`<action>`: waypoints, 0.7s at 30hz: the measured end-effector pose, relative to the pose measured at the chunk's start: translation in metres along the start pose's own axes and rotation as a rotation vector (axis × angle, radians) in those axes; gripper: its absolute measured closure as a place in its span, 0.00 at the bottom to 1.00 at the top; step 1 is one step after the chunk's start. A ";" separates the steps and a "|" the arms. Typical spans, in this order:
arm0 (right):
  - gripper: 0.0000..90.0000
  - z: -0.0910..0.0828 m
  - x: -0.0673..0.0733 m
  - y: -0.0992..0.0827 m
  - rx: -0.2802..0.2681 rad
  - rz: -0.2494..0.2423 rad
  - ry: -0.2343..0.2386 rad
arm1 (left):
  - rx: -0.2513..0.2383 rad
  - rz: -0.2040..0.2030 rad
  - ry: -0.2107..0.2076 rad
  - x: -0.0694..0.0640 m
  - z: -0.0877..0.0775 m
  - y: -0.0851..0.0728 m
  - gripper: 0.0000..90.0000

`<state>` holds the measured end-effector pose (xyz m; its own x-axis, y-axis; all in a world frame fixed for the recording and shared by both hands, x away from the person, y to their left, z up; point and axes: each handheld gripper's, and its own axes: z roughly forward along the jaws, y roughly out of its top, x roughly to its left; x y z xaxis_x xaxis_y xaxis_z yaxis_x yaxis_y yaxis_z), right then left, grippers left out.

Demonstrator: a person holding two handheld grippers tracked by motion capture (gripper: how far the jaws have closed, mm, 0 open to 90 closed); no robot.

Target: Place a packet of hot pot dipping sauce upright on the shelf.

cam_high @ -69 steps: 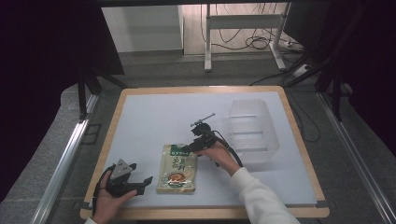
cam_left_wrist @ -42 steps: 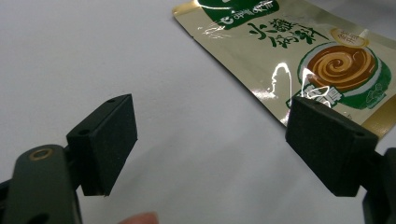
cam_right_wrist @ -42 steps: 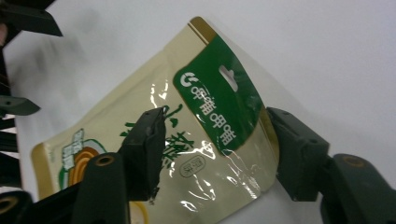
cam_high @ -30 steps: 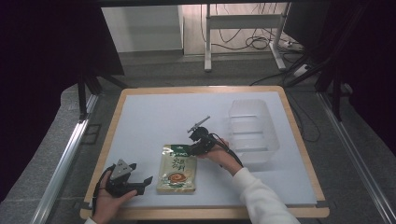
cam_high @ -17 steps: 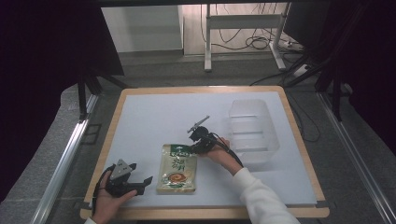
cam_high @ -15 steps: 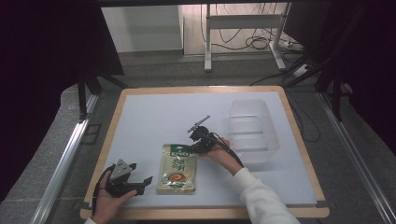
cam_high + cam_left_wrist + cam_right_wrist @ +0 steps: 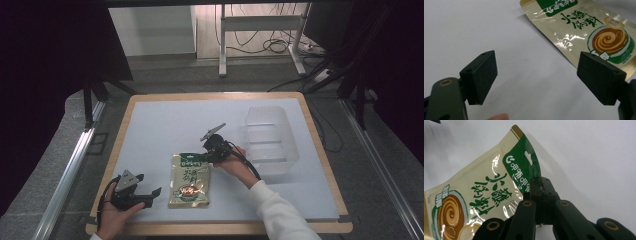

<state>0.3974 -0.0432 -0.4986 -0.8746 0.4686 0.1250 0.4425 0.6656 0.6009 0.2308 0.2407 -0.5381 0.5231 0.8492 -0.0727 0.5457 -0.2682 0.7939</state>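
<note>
Right gripper (image 7: 537, 192) fingers clamp the sauce packet (image 7: 486, 200) at its green top edge; lift slowly, keeping it level; left gripper (image 7: 544, 77) fingers wide.

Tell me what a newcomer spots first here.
The cream and green sauce pouch lying near the front of the white table, its top corner pinched in the shut right claw. Next, the left claw resting open beside the pouch, and the clear plastic bin at the right.
</note>
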 end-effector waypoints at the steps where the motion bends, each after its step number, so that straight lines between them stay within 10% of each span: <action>1: 0.99 -0.003 0.002 0.001 -0.011 -0.008 0.000 | -0.002 0.003 -0.002 -0.001 0.000 0.000 0.19; 21: 0.99 -0.053 0.029 0.021 -0.161 -0.105 0.054 | 0.000 0.002 -0.001 -0.001 0.001 0.000 0.19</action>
<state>0.3708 -0.0458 -0.4406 -0.9256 0.3665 0.0943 0.3143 0.6059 0.7308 0.2309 0.2394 -0.5383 0.5245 0.8484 -0.0720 0.5450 -0.2696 0.7939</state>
